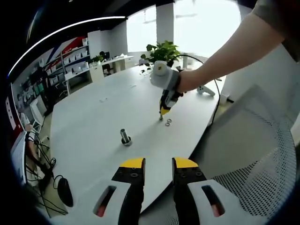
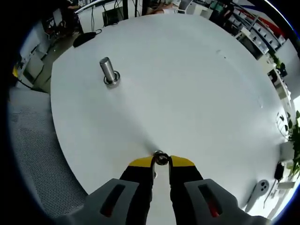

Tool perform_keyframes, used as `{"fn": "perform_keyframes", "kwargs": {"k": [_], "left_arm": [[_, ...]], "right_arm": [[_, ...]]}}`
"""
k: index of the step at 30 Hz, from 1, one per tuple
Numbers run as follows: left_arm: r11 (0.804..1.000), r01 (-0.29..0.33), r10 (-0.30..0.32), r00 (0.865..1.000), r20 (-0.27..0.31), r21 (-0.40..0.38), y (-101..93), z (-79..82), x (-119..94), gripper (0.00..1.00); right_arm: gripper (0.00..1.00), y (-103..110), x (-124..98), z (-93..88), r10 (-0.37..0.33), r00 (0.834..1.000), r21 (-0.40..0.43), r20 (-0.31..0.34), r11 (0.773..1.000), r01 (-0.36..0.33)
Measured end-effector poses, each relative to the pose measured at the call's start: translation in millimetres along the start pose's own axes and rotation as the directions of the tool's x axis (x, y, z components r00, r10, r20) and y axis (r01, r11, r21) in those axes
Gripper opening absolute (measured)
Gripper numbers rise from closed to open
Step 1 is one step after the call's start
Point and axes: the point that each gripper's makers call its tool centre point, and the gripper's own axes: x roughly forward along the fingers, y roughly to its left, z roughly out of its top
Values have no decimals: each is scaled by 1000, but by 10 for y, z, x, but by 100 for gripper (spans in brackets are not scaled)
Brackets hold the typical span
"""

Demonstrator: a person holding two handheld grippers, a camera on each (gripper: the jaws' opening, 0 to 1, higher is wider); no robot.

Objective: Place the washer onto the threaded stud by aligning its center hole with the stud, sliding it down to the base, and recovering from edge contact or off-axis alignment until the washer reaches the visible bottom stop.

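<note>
A short metal threaded stud stands upright on a round base on the white table. My right gripper, held by a person's hand, points down at the table, its yellow-tipped jaws closed narrowly on a small metal washer that lies at table level. Another washer lies on the table just beside those tips. My left gripper hovers near the table's front edge, open with nothing between its jaws, well short of the stud.
A mesh chair stands at the table's edge. A potted plant and a white hand tool sit at the far end. A black mouse and cables lie off the table's left.
</note>
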Motion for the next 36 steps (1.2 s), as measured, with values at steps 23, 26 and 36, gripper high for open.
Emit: {"fn": "perform_keyframes", "kwargs": {"k": [23,26,36], "left_arm": [[1000,-7,7,1000,-13,-5,19,-29,7,21],[1000,-11,10,1000,-10,-9,28,-26,0,21],[1000,-12,12,1000,-9,-11,31,-26,2,21]], "right_arm": [[14,124,164,-73,29,999,12,-42,1000,-29],[14,134,164,-74,34,999,24,-35,999,-33],[17,147,88,-71,23,999,33,-39,999,-22]]}}
